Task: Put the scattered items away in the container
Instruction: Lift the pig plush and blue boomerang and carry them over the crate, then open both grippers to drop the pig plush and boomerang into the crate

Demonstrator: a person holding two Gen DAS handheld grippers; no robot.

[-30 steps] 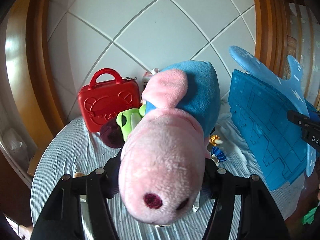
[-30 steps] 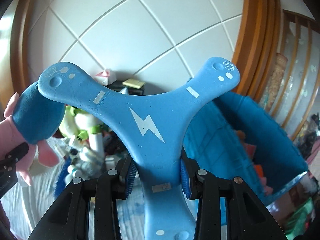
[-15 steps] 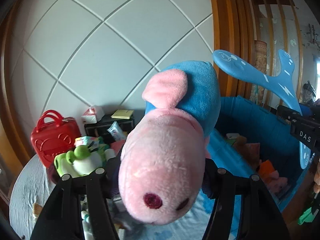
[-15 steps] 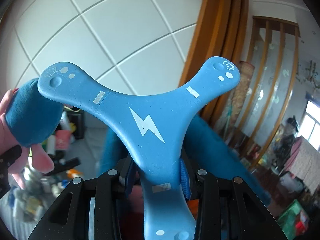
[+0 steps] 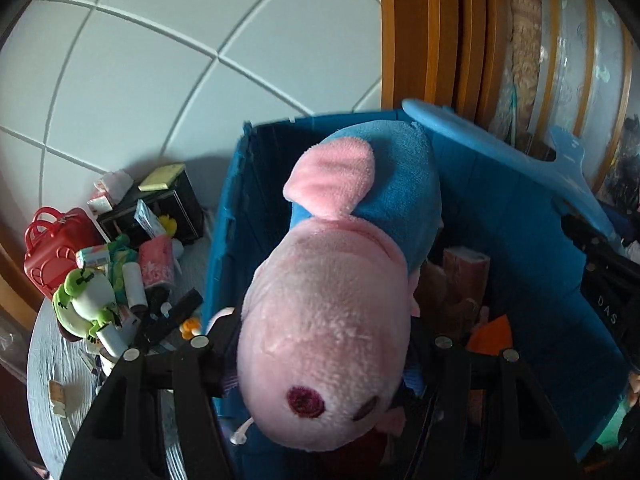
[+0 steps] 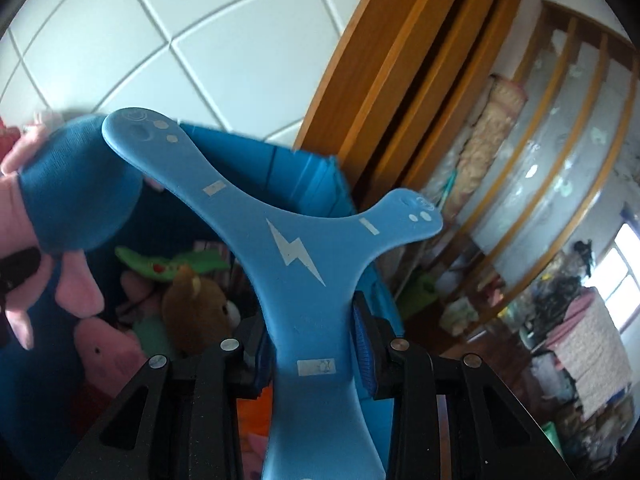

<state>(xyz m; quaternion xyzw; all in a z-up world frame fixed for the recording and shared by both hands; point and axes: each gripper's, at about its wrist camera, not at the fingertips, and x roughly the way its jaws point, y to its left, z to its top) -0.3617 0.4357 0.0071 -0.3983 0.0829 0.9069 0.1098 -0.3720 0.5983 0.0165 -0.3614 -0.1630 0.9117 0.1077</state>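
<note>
The large blue fabric storage bin (image 5: 516, 216) fills the centre and right of the left wrist view, its mouth open. In the right wrist view its inside holds a brown plush bear (image 6: 196, 300), a green plush creature (image 6: 160, 266) above it, and pink plush toys (image 6: 108, 350) at the lower left. An orange piece (image 5: 490, 334) and a brownish block (image 5: 466, 270) show against the inner wall in the left wrist view.

The left gripper (image 5: 320, 344) is clamped on a pink plush pig in a blue shirt (image 5: 332, 320), snout toward the camera, held over the bin's opening. The right gripper (image 6: 312, 344) grips one arm of a blue three-armed foam boomerang with a white lightning bolt (image 6: 288, 240). Its jaws have just been closing a little on that arm. The boomerang hangs above the bin's right half, and its upper-left arm tip overlaps the pig's blue body in the picture; whether they touch cannot be told.

At the left of the left wrist view, on a striped grey cloth (image 5: 44, 360), lie scattered items: a red plastic toy case with handle (image 5: 48, 244), a green and white frog plush (image 5: 86, 300), a pink patterned roll (image 5: 157, 266) and a black box with a yellow pad on top (image 5: 160, 204). Behind is a white tiled wall (image 5: 160, 60), with an orange wooden frame (image 6: 384, 92) toward the right.
</note>
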